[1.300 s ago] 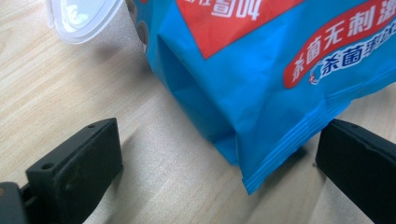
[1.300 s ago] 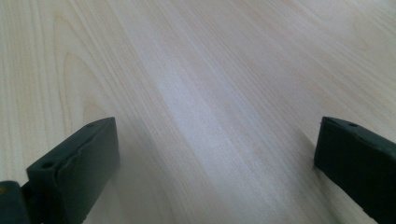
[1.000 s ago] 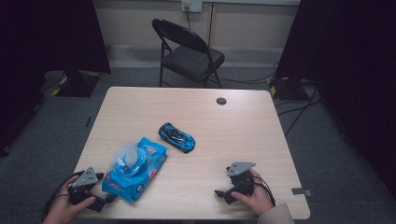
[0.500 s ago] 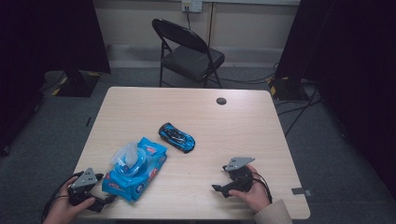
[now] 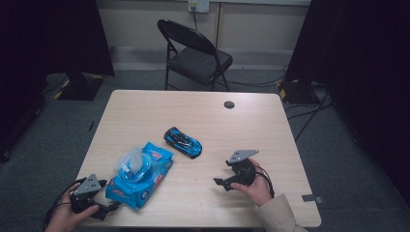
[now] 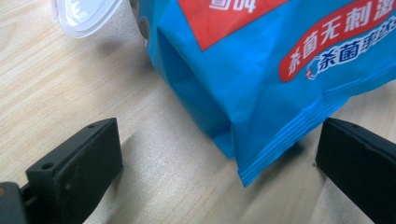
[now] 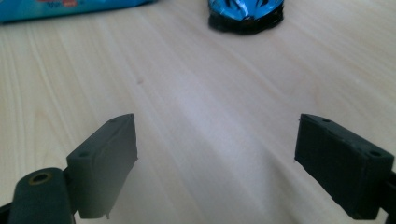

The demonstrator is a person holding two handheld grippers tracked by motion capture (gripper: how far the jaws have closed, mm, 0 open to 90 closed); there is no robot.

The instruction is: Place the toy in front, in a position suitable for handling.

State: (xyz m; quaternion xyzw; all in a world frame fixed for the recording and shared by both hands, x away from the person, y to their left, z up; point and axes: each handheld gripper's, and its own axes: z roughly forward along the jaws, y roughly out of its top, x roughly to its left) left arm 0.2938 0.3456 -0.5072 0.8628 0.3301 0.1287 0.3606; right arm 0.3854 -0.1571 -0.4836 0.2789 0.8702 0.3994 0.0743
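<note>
Left gripper [image 5: 112, 207] spread wide, holding nothing, flanking wipes pack [image 5: 140, 175] corner at near-left surface [image 5: 270, 125] edge | right gripper [image 5: 221, 183] wide, empty, facing toy car [image 5: 183, 141] | risk: I am judging slick film slipping out, shoving pack.

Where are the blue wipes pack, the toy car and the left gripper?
blue wipes pack [image 5: 140, 176]: high view, on its blue front.
toy car [image 5: 183, 141]: high view, on its roof.
left gripper [image 6: 219, 168]: left gripper view, midway between its open jaws.

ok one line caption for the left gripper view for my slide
Open left claw straddling the sealed corner of a blue wipes pack on a wooden table.
</note>
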